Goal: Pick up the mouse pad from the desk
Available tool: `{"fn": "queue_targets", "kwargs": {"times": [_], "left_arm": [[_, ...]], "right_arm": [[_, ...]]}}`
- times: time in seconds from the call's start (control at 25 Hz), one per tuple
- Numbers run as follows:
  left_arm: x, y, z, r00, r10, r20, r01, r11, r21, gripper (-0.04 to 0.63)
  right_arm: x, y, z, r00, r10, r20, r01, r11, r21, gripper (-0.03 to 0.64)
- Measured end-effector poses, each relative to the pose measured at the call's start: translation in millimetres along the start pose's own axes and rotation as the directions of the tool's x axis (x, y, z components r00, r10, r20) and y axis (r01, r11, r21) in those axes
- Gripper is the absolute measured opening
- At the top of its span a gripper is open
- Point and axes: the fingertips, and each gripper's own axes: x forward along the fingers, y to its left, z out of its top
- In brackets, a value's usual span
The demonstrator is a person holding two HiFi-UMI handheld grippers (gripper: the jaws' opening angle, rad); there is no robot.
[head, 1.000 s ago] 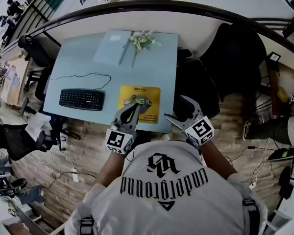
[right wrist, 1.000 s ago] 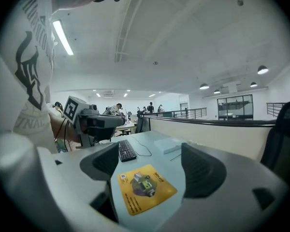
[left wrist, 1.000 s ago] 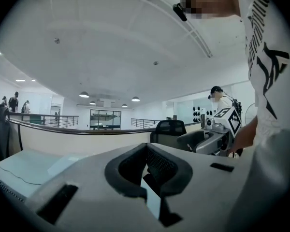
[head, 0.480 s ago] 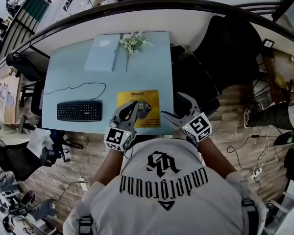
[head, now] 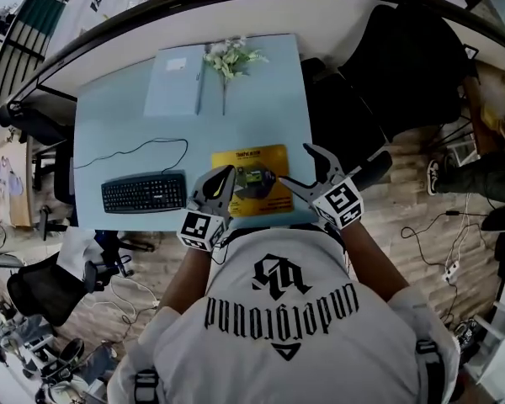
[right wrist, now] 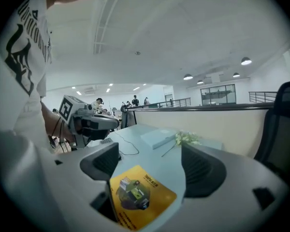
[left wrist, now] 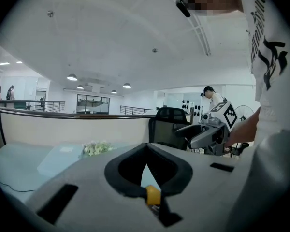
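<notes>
The yellow mouse pad (head: 251, 180) with a printed picture lies flat near the front right of the pale blue desk (head: 118, 124). My left gripper (head: 219, 178) hovers over the pad's left front corner; in the left gripper view its jaws (left wrist: 146, 149) meet at the tips with nothing between them. My right gripper (head: 307, 168) hangs by the pad's right edge, jaws wide apart. In the right gripper view the pad (right wrist: 140, 195) shows below and between the open jaws (right wrist: 150, 153), apart from both pads.
A black keyboard (head: 143, 194) with its cable lies left of the pad. A flower sprig (head: 230, 57) and a flat pale blue sheet (head: 175, 91) lie at the desk's back. A black office chair (head: 387, 66) stands right of the desk, near its right edge.
Both grippers have moved forward from the desk's front edge to over the mouse pad area, the left over its front left corner, the right beside its right edge. Jaws look unchanged.
</notes>
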Motion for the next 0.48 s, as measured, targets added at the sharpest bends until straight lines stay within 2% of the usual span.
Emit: {"fn": "queue_targets", "kwargs": {"times": [0.48], "left_arm": [[4.6, 70.6, -55.5, 0.995, -0.054, -0.086, 0.053, 0.999, -0.008, 0.008]], "right_arm": [[73.9, -11.0, -71.0, 0.986, -0.051, -0.16, 0.068, 0.993, 0.099, 0.394]]}}
